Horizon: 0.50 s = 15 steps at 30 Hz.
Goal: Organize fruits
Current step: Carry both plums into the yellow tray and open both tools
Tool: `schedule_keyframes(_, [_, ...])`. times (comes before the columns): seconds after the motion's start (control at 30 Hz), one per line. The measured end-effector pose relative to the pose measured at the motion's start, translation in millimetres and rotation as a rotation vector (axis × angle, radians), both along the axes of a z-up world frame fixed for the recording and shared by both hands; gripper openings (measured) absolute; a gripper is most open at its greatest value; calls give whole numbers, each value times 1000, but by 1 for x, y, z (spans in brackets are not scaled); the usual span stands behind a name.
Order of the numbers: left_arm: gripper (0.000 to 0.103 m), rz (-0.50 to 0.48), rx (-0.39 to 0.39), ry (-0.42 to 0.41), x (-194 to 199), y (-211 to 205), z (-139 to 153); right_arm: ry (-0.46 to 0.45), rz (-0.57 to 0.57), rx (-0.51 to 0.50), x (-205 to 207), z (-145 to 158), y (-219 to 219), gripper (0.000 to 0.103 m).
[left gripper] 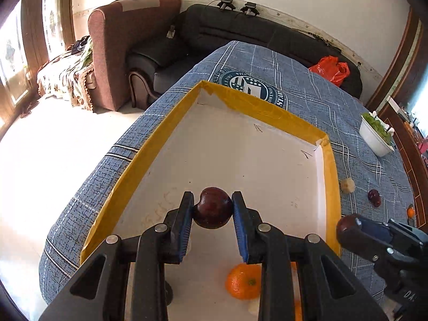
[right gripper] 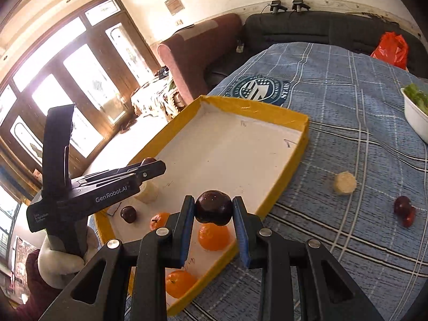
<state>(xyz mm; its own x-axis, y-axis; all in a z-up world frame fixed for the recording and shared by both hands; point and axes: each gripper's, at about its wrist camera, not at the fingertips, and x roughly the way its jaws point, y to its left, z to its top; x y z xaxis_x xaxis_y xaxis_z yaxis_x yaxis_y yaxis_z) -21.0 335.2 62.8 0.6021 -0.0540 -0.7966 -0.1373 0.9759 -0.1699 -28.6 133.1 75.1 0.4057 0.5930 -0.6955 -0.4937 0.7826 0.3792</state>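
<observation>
My left gripper (left gripper: 212, 196) is shut on a dark red plum (left gripper: 212, 210), held over the white floor of a yellow-rimmed tray (left gripper: 267, 109). An orange (left gripper: 243, 281) lies in the tray below it. My right gripper (right gripper: 213, 200) is shut on another dark red plum (right gripper: 213, 211), above the tray's (right gripper: 254, 105) near corner. In the right wrist view the tray holds three oranges (right gripper: 214, 236), a plum (right gripper: 128, 214) and a pale fruit (right gripper: 147, 191). The left gripper (right gripper: 156, 165) shows there at the left, held by a gloved hand (right gripper: 61, 259).
On the blue checked cloth right of the tray lie a pale fruit (right gripper: 345, 183) and dark red fruits (right gripper: 402, 206). A white bowl of greens (left gripper: 375, 136) stands at the far right. An orange bag (left gripper: 331, 69) and sofas lie behind the table.
</observation>
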Motion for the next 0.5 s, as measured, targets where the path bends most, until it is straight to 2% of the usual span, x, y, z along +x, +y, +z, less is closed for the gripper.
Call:
schedule_keyframes(0.23, [28,15,-40,-9,-1,11,-6,34,31,-57,11,-25,39,33])
schedule_keyframes(0.43, [28,20,-57,-4,1,19,-12,41,39,-85,17,-35,51,33])
schedule_keyframes(0.5, [33,21,-66,-1,3,20,-13,36,39,-90,19,-35,52,34])
